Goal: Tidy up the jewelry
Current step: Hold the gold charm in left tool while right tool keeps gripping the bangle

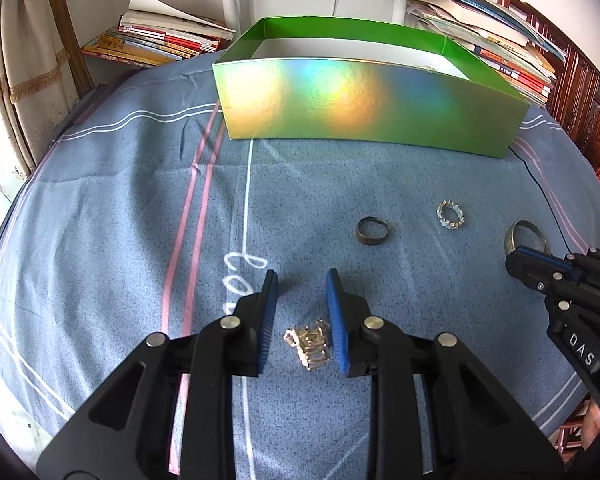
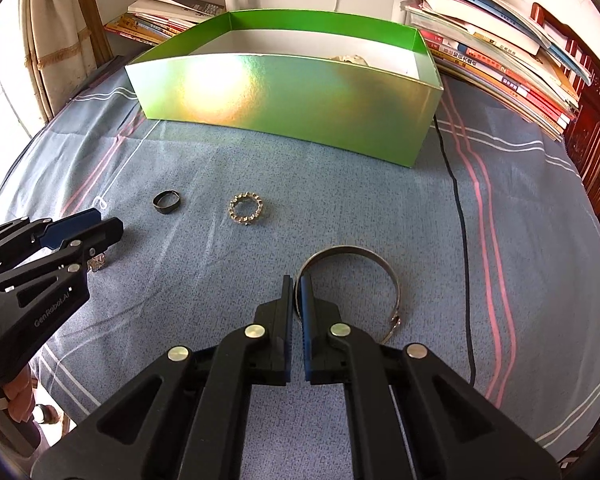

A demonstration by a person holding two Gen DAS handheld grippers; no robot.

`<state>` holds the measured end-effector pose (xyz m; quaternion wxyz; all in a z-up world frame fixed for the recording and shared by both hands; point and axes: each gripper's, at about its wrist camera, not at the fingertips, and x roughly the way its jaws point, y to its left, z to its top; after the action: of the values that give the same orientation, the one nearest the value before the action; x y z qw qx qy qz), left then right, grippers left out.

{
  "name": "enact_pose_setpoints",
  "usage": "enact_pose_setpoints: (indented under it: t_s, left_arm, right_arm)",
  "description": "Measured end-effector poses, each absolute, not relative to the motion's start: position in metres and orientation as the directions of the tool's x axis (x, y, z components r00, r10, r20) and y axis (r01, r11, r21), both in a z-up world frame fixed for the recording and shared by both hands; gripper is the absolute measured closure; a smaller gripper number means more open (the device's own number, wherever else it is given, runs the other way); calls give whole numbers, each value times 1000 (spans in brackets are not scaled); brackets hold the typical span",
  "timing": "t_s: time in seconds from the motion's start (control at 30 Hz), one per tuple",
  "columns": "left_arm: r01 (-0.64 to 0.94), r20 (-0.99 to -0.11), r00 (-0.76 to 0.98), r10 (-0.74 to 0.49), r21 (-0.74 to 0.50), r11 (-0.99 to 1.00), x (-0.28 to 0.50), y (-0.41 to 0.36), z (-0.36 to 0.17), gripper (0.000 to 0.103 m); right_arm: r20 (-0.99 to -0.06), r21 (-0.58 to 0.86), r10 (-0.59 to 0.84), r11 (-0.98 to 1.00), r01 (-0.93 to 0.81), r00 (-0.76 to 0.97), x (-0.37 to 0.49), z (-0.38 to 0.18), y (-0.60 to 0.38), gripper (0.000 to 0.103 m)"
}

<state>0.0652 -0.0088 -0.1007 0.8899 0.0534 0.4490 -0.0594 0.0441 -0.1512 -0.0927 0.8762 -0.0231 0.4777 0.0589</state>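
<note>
Left wrist view: the left gripper is straddling a small pale-gold chain-link piece of jewelry lying on the blue striped cloth; the right pad is touching the piece, the left pad is standing clear, so the jaws are parted and not clamping. Farther out, a dark bronze band ring and a silver crystal-studded ring are lying apart on the cloth. Beyond them, an open green holographic cardboard box is standing, with stacked books behind it.

Right wrist view: the right gripper is pinching the near rim of a wide silver metal bangle, which is resting on the cloth. A black cable is running along the right.
</note>
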Motion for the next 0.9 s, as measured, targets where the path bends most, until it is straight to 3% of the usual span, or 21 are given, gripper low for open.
enact_pose_setpoints:
  t_s: [0.2, 0.33, 0.6, 0.67, 0.8, 0.9]
  left_arm:
    - [154, -810, 584, -63, 34, 987, 63, -4, -100, 66]
    - [157, -812, 579, -71, 26, 987, 61, -1, -100, 65]
    - [179, -812, 577, -85, 24, 984, 59, -7, -101, 65]
    - [184, -813, 575, -92, 19, 983, 59, -8, -101, 69]
    - [195, -813, 574, -100, 17, 981, 59, -11, -100, 86]
    - [194, -813, 573, -98, 18, 981, 60, -12, -100, 88]
  right_arm:
    - [-839, 9, 69, 994, -112, 540, 44, -92, -154, 87]
    - [-839, 18, 73, 994, -105, 539, 44, -93, -156, 77]
    - [-838, 23, 75, 994, -103, 540, 45, -93, -154, 77]
    - [-837, 22, 74, 995, -102, 543, 45, -93, -154, 78]
    - [-839, 31, 81, 994, -102, 538, 45, -93, -154, 95]
    - [-840, 42, 90, 994, -102, 535, 45, -93, -154, 99]
